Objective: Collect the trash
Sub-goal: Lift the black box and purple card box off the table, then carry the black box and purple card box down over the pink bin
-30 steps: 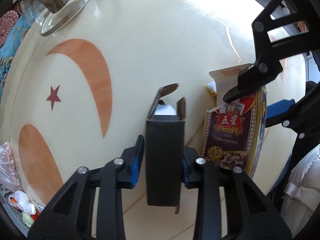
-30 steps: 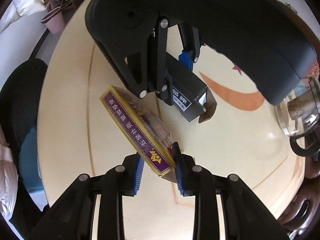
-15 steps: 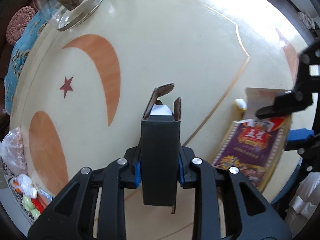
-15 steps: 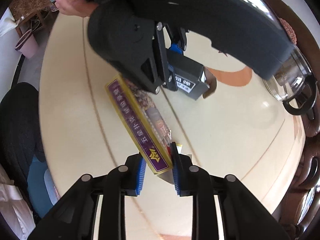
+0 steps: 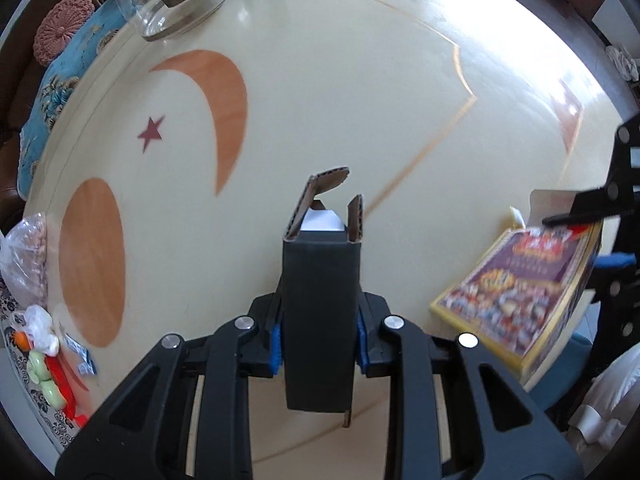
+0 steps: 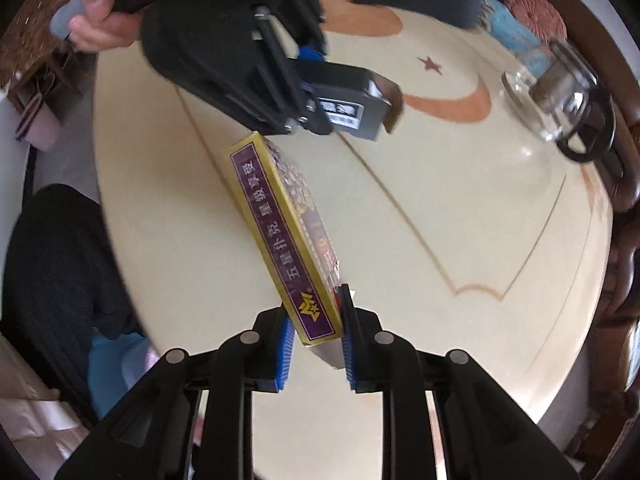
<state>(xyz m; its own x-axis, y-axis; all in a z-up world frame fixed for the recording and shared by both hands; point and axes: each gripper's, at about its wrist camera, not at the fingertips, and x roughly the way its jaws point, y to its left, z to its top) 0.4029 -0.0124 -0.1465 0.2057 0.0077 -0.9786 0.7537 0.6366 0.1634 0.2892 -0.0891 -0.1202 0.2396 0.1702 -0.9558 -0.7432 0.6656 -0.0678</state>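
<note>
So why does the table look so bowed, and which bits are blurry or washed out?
Both views are fisheye, so the round table bulges. In the left wrist view, window glare whitens the table's upper right, and the purple card box is motion-smeared while the black carton stays crisp. In the right wrist view, the glass teapot and the person's hand look soft.

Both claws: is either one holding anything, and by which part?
Left claw clamps the dark grey open-flapped carton across its lower sides. Right claw grips the purple-and-gold flat card box at its near end.
</note>
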